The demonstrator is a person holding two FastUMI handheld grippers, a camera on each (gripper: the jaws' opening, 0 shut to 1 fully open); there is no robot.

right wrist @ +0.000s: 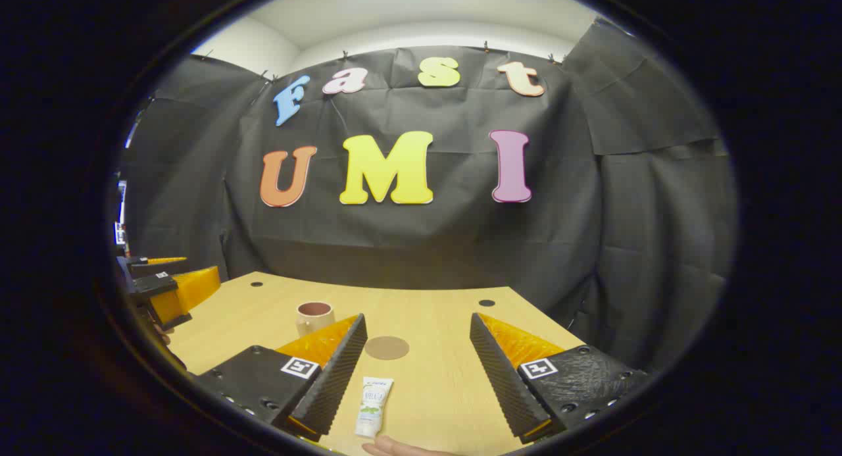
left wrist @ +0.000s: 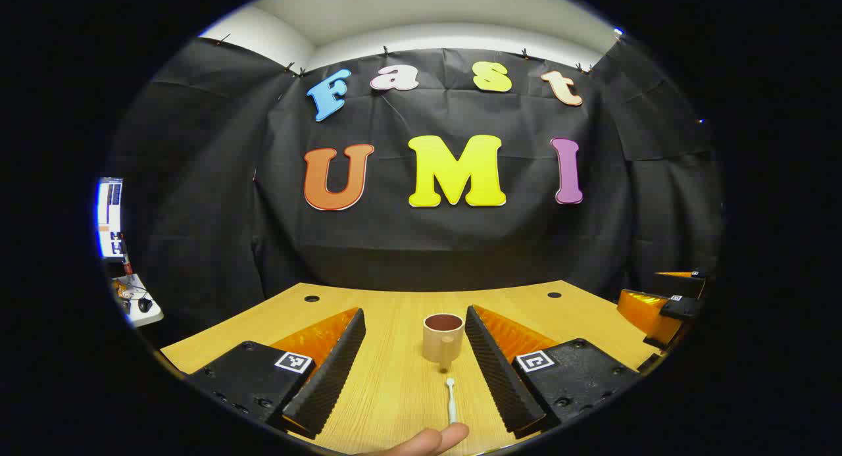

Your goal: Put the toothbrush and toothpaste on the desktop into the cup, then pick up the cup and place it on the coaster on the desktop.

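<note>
Wooden counter (right wrist: 434,324) carries a beige ceramic cup (left wrist: 443,337), slim white toothbrush (left wrist: 451,403), soft white toothpaste tube (right wrist: 373,406) and round cork coaster (right wrist: 387,347); both grippers' fingers spread, holding nothing; grip the light, stiff brush mid-handle.

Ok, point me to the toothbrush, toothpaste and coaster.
toothbrush (left wrist: 451,403), left gripper view, mid handle.
toothpaste (right wrist: 373,403), right gripper view, middle of the tube.
coaster (right wrist: 387,347), right gripper view, centre of the disc.

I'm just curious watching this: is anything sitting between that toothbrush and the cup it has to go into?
Nothing visible. In the left gripper view the toothbrush lies on bare desktop just in front of the cup.
</note>
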